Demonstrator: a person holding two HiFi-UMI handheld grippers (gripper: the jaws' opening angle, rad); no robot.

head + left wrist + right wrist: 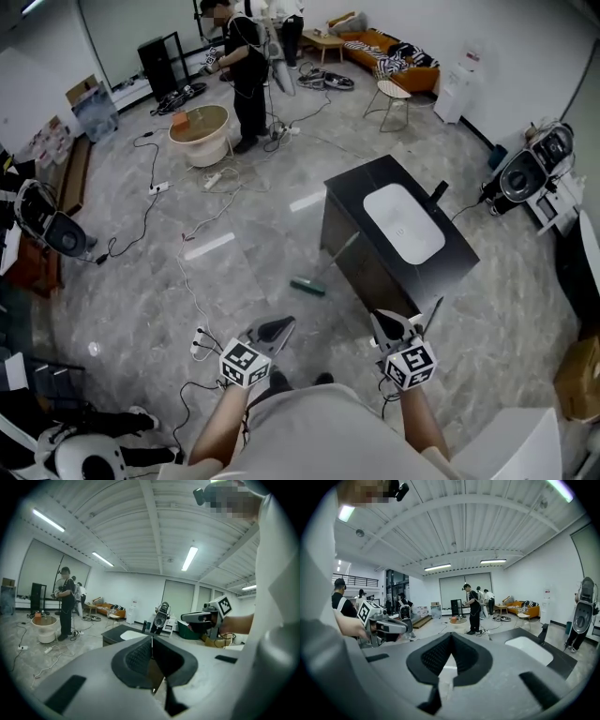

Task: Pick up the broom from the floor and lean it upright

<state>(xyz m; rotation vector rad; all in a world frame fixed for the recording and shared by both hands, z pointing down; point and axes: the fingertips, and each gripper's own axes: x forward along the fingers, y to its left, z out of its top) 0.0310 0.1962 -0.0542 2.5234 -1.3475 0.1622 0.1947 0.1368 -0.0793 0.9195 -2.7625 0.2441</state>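
Observation:
The broom has its green head on the grey floor, and its thin handle slants up against the side of the black cabinet. Both grippers are held out in front of me, short of the broom and apart from it. My left gripper is shut, its dark pads meeting with nothing between them. My right gripper is also shut and empty. Each gripper shows in the other's view: the right gripper and the left gripper. The broom is hidden in both gripper views.
The black cabinet carries a white basin on top. Cables trail over the floor to the left. A person stands at the back beside a round beige table. An orange sofa and camera gear line the far and right walls.

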